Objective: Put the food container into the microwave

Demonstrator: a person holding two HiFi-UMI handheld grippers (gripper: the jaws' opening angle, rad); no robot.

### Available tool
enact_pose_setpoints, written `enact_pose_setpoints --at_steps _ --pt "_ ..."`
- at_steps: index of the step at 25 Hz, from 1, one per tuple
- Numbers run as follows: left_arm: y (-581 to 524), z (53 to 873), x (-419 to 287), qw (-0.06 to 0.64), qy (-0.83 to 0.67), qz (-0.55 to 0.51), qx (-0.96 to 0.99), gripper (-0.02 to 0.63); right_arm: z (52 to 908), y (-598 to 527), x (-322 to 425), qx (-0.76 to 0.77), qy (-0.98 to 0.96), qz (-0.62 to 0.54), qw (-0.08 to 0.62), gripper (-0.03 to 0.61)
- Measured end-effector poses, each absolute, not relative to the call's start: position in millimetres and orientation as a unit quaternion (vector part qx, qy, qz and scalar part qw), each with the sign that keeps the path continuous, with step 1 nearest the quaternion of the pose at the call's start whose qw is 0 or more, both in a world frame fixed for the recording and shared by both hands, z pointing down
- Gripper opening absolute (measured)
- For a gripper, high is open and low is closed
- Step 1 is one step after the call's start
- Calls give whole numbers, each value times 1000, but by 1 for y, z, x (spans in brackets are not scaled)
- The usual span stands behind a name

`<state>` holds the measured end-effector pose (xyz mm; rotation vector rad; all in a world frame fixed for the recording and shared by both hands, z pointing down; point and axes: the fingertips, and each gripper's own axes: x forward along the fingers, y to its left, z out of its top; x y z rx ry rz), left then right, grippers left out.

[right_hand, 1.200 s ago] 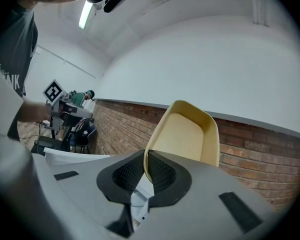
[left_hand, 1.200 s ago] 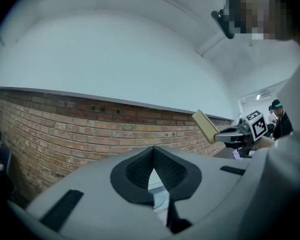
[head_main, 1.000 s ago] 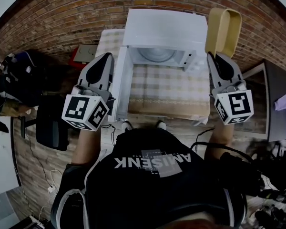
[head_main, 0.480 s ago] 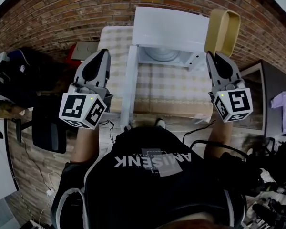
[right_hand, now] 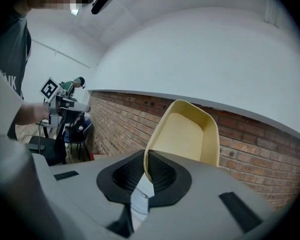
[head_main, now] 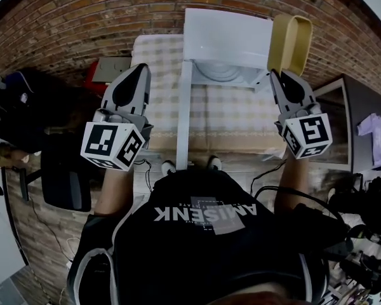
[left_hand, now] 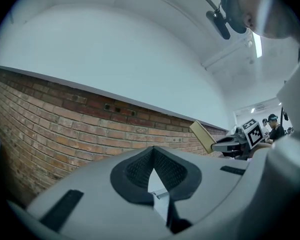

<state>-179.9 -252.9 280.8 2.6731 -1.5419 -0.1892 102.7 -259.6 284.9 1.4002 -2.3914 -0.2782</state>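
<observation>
The white microwave (head_main: 227, 38) stands on a checked table (head_main: 241, 121) with its door (head_main: 184, 116) swung out to the left, edge-on in the head view. Its cavity shows a round glass plate (head_main: 219, 72). The yellow food container (head_main: 290, 43) is held upright by its rim, right of the microwave and above the table's right edge. My right gripper (head_main: 280, 76) is shut on that rim; in the right gripper view the rim of the container (right_hand: 187, 134) runs down between the pads (right_hand: 157, 171). My left gripper (head_main: 140, 70) is shut and empty, left of the door.
A brick wall (head_main: 82, 18) runs behind the table. On the floor at left stand a black chair (head_main: 66, 170) and a red and grey box (head_main: 111, 70). A dark desk (head_main: 352, 126) sits close on the right.
The right gripper has carried the container slightly left and up, nearer the microwave. The door now shows edge-on rather than angled. The left gripper stays beside it.
</observation>
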Motion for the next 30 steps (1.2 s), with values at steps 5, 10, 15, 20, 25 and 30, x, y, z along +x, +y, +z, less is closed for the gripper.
enact_pose_setpoints --at_steps 5,10,15,20,25,30 --pt "-257 287 -190 28 -483 -64 873 12 301 -254 81 487 -844 -101 202 52" --pt "-265 287 -190 27 -489 -61 870 12 324 -259 63 452 -860 -94 218 52" --pt "-267 282 -181 12 -504 -49 862 12 352 -269 58 404 -875 -97 249 52" --pt "-258 285 -169 19 -514 -44 857 12 383 -279 50 349 -888 -104 281 52" --pt "-252 299 -152 25 -523 -26 852 12 413 -284 49 298 -903 -87 295 52" --pt "-252 323 -155 53 -544 -3 837 12 443 -291 39 258 -916 -63 301 52"
